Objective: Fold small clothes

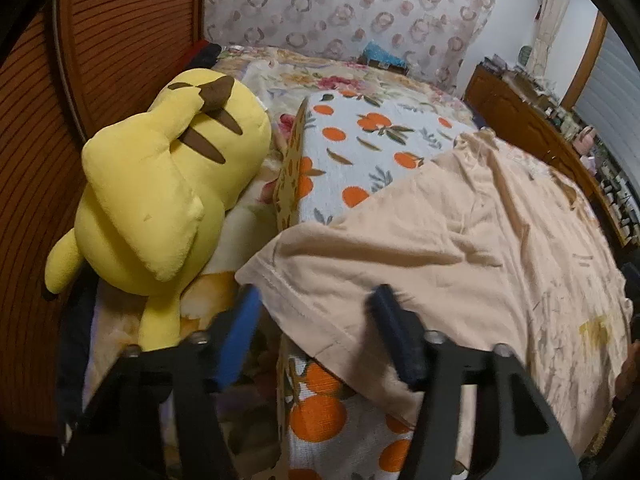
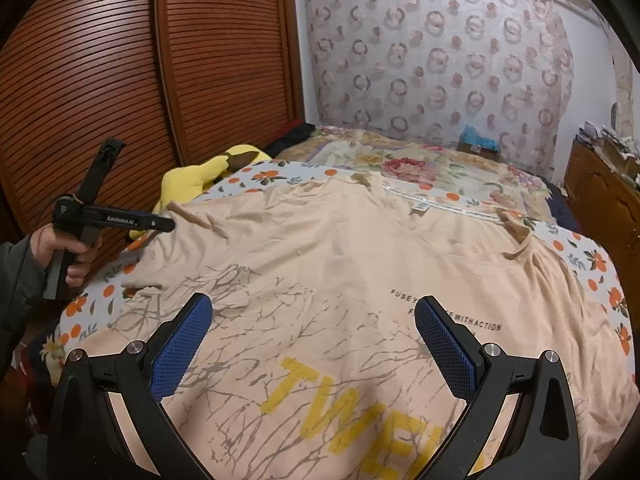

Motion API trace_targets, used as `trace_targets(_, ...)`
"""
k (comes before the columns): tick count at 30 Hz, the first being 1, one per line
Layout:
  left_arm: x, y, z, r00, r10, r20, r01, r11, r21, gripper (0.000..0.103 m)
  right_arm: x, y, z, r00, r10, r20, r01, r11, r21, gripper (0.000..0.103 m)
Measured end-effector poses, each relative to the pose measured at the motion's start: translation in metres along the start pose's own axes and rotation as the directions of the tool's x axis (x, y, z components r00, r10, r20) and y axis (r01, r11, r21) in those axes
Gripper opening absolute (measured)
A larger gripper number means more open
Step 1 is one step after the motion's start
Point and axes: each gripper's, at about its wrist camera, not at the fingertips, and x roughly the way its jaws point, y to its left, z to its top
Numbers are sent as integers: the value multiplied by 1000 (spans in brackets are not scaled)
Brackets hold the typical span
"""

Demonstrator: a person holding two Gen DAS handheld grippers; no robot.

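Observation:
A peach T-shirt [image 2: 340, 264] with yellow letters and a grey branch print lies spread on an orange-print cloth [image 2: 600, 280] on the bed. In the left wrist view the shirt's sleeve [image 1: 320, 264] lies just ahead of my left gripper [image 1: 316, 304], which is open and empty around the sleeve's hem. My left gripper also shows in the right wrist view [image 2: 168, 224] at the shirt's left sleeve. My right gripper [image 2: 314, 312] is open and empty, held over the shirt's lower front.
A yellow plush toy [image 1: 160, 184] lies left of the orange-print cloth [image 1: 360, 152], against a slatted wooden wardrobe [image 2: 120, 80]. A wooden dresser [image 1: 540, 128] with clutter stands to the right. A floral bedspread [image 2: 420, 164] and a blue item [image 2: 478, 138] are farther back.

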Motion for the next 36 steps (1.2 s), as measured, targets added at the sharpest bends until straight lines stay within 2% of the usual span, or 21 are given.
trace_targets(2,-4,-2,0,1000,8,5,-8,1000,12,27,2,0,0,1000,5,-5,-5,1000,1,103)
trace_targets(5,-8,-8,1,998,66,21,-68,995,71,10,3,0,-2,1000,5,-11,-5,1000,-3,103)
trace_targets(7,-10,-9,1,996,79,35,-82,993,85,2,3,-1,-4,1000,2,-8,-2,1000,-3,103)
trace_targets(11,-20,-13,2,996,76,54,-81,991,105,0,3,-5,-4,1000,4,-5,-4,1000,15,103)
trace_targets(14,-35,-28,6,994,63,89,-75,988,137,0,-3,-9,-4,1000,-7,7,7,1000,18,103)
trace_targets(18,-59,-71,15,990,6,138,-37,975,220,0,-11,-19,-3,1000,-20,24,19,999,45,103)
trace_targets(28,-82,-188,38,977,-153,151,83,915,395,2,-26,-49,-7,997,-61,43,56,992,111,103)
trace_targets(32,-84,-211,35,975,-180,127,111,900,422,11,-28,-54,-12,997,-69,36,64,991,115,103)
trace_targets(33,-86,-214,33,975,-180,130,109,897,428,17,-28,-54,-12,997,-70,36,65,991,116,103)
trace_targets(34,-88,-216,30,976,-175,132,102,896,432,32,-29,-55,-13,997,-70,36,65,991,118,103)
trace_targets(35,-89,-215,29,977,-172,130,100,896,433,43,-29,-56,-13,997,-69,36,64,991,121,103)
trace_targets(36,-89,-213,27,978,-165,131,94,897,431,43,-29,-57,-13,997,-68,36,63,991,122,103)
